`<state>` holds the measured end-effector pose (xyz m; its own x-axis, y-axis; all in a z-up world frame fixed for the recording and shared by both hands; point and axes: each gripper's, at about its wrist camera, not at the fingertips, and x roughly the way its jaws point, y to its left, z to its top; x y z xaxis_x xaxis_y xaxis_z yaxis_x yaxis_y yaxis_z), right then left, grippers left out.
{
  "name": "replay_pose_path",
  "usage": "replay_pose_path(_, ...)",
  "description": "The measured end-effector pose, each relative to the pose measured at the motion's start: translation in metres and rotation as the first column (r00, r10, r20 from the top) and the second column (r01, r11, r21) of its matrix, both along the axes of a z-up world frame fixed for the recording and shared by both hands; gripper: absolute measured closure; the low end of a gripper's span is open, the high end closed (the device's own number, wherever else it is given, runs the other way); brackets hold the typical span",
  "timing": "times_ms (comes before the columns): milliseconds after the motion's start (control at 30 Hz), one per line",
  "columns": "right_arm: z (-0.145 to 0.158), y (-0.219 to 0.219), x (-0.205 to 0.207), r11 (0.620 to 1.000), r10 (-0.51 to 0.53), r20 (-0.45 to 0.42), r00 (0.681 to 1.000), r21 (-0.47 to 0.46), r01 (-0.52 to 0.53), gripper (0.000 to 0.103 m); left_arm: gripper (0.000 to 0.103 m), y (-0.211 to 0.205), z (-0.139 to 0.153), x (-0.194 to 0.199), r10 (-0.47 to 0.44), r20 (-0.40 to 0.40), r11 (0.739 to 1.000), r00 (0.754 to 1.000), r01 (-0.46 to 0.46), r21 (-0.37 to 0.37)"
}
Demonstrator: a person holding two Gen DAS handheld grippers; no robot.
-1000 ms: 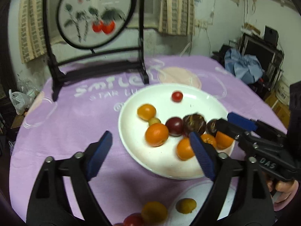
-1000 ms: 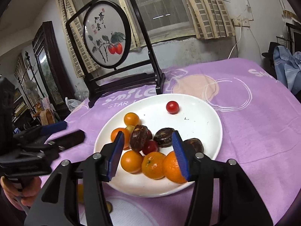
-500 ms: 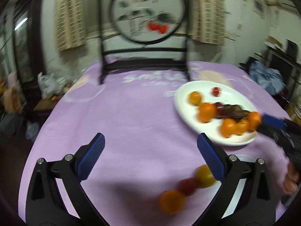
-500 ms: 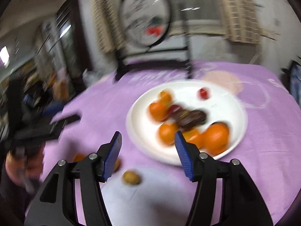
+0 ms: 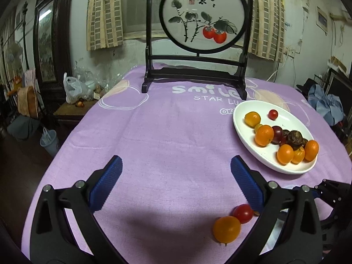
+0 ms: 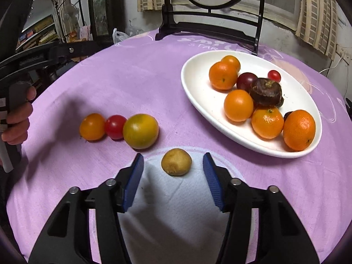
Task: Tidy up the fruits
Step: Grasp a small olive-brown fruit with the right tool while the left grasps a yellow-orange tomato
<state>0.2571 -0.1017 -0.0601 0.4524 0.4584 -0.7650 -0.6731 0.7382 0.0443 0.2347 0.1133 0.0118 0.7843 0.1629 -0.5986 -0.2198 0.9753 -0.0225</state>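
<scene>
**A:** On the purple cloth [image 6: 136, 70] sat your progress: four fruits lined up off the white plate [image 6: 193, 101]. An orange tomato [image 6: 92, 127], a red cherry tomato [image 6: 115, 127] and a yellow-green tomato [image 6: 140, 131] touched one another in a row, and a small tan fruit [image 6: 176, 162] lay apart on the pale patch just beside them.

**B:** And your grippers?

**A:** Your right gripper [image 6: 172, 179] had its jaws closing, the tan fruit just ahead of the blue pads, neither pad touching it. Your left gripper [image 5: 176, 183] stood spread wide over bare cloth, holding nothing.

**B:** So how much was left?

**A:** Plenty, by my reckoning. The plate held a heap of mandarins [image 6: 267, 123], dark fruits [image 6: 266, 92] and a lone red cherry tomato [image 6: 274, 76], all mixed. You'd sorted a handful at most.
</scene>
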Motion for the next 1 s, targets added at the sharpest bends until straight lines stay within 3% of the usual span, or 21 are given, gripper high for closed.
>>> replay_pose_path(200, -0.007, 0.001, 0.002, 1.000, -0.007, 0.000, 1.000, -0.021, 0.007, 0.073, 0.003, -0.006, -0.001, -0.001, -0.038, -0.010, 0.999, 0.999, 0.038, 0.015)
replay_pose_path(300, -0.003, -0.002, 0.002, 1.000, -0.018, 0.011, 1.000, 0.004, 0.018, 0.073, 0.003, -0.011, -0.003, -0.002, -0.127, -0.030, 0.991, 0.991, 0.128, 0.029)
replay_pose_path(367, 0.001, -0.006, 0.004, 0.999, -0.029, 0.000, 1.000, 0.038, 0.029, 0.073, 0.003, -0.018, -0.008, -0.005, -0.232, -0.055, 0.971, 0.971, 0.235, 0.051)
replay_pose_path(467, 0.006, -0.011, 0.006, 0.997, -0.042, -0.010, 0.999, 0.067, 0.042, 0.073, 0.003, -0.033, -0.022, -0.016, -0.409, -0.114, 0.902, 0.905, 0.420, 0.099)
replay_pose_path(567, 0.005, -0.011, 0.007, 0.997, -0.050, -0.008, 0.999, 0.058, 0.051, 0.073, 0.007, -0.048, -0.036, -0.027, -0.500, -0.156, 0.839, 0.852, 0.521, 0.154)
replay_pose_path(733, 0.005, -0.011, 0.008, 0.997, -0.055, -0.015, 0.998, 0.055, 0.056, 0.073, 0.032, -0.056, -0.049, -0.023, -0.546, -0.212, 0.811, 0.811, 0.575, 0.109)
replay_pose_path(900, 0.006, -0.011, 0.008, 0.997, -0.059, -0.018, 0.998, 0.057, 0.060, 0.073, 0.045, -0.061, -0.059, -0.021, -0.575, -0.247, 0.790, 0.780, 0.608, 0.079)
replay_pose_path(1000, 0.007, -0.011, 0.007, 0.996, -0.060, -0.013, 0.998, 0.057, 0.061, 0.073, 0.050, -0.063, -0.065, -0.019, -0.572, -0.269, 0.788, 0.775, 0.610, 0.083)
